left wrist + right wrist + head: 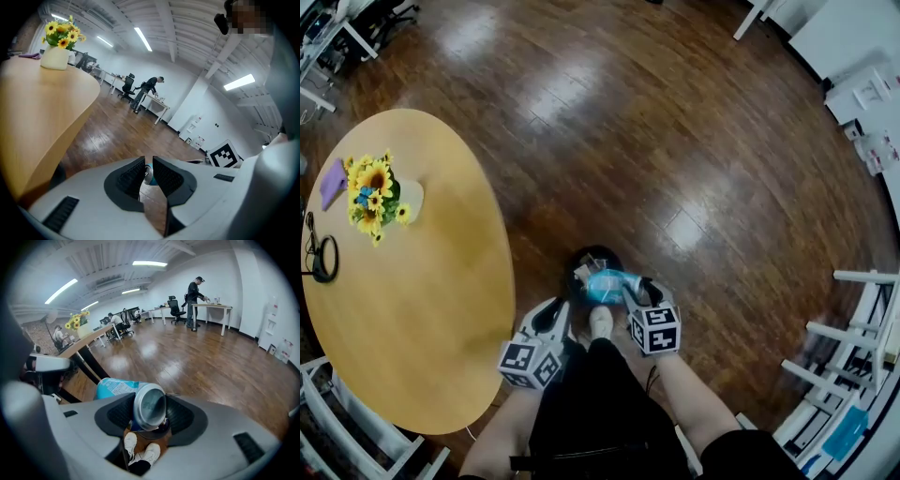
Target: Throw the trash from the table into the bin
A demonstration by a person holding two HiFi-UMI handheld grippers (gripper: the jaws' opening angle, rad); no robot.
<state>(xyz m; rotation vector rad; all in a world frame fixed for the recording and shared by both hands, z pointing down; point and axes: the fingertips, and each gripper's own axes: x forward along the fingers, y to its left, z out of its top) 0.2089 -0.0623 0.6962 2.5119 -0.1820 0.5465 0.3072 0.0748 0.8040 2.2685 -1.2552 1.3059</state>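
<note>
While you stand beside the round wooden table [422, 309], both of your grippers hang low in front of you over the wooden floor [694, 141]. Your right gripper [623, 286] has its fingers clenched on a blue can [607, 284], which lies on its side between them, its silver end turned back toward the right gripper view. In the head view the can sits directly above the small black bin [598, 255], which stands on the floor just ahead of your shoe [601, 322].

Your left gripper [565, 305] is just beside the bin, its fingers drawn nearly together with only a thin slit between them. A small pale scrap [581, 272] shows past their tips, but you cannot tell whether they pinch it. A vase of sunflowers [375, 195] stands on the table's far side.
</note>
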